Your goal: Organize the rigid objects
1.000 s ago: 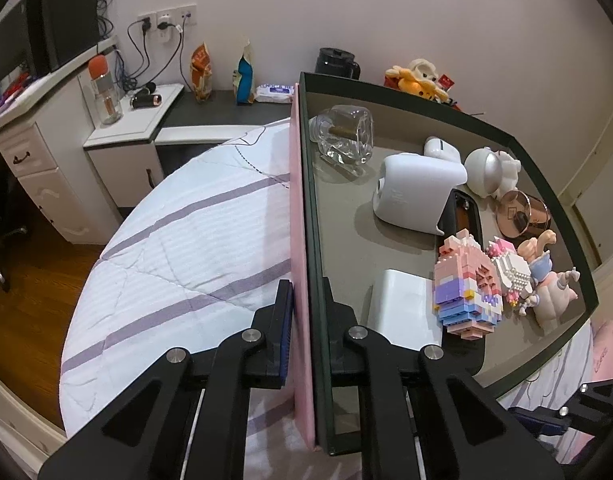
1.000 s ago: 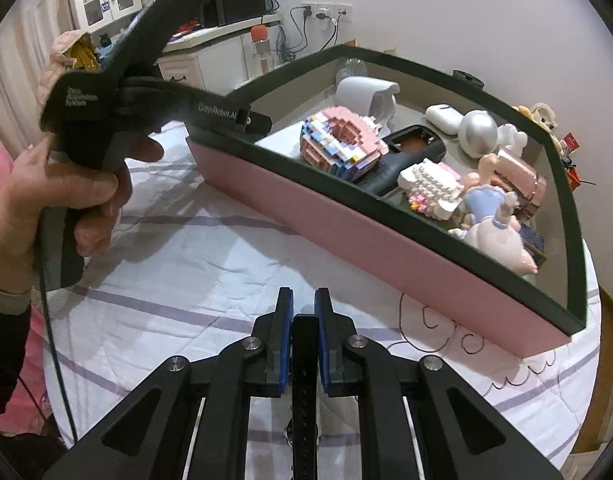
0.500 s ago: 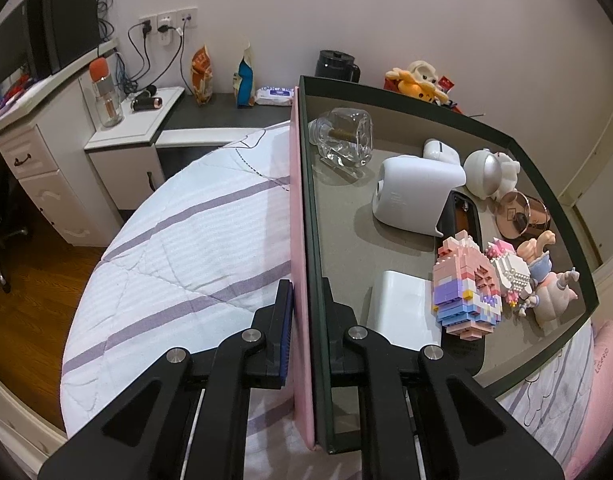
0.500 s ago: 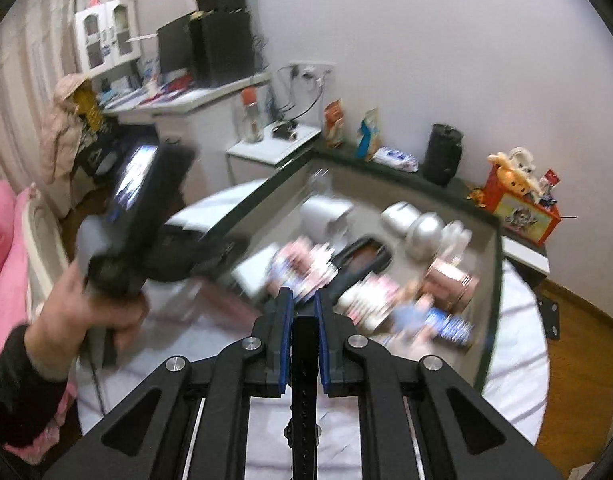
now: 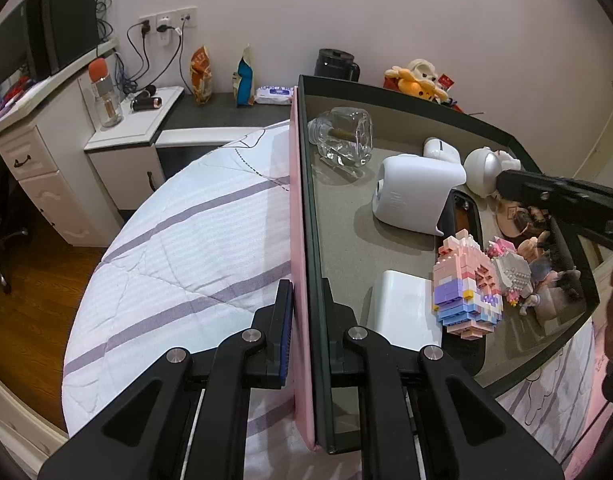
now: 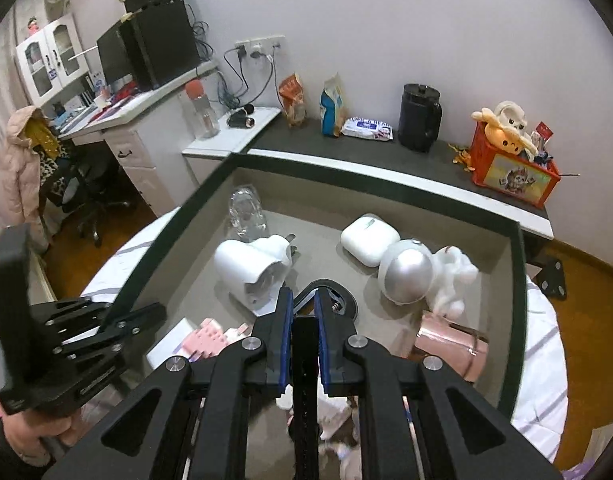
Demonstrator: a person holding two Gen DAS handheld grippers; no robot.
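Observation:
A pink box with a dark green rim lies on the bed, and my left gripper is shut on its near side wall. Inside lie a glass bottle, a white plug-in device, a white earbud case, a silver-and-white astronaut figure, a pink-and-purple brick figure, a flat white block and a rose-gold case. My right gripper hangs over the middle of the box, shut with nothing in it. The left wrist view shows its tip near the astronaut.
The bed's striped white quilt spreads left of the box. Behind stand a dark counter with a black kettle, snack bags, wipes and an orange toy crate. A white desk with monitors and an office chair are at left.
My right gripper has swung from above the quilt outside the box, up and across, to over the box's contents. The left gripper and the box have stayed put.

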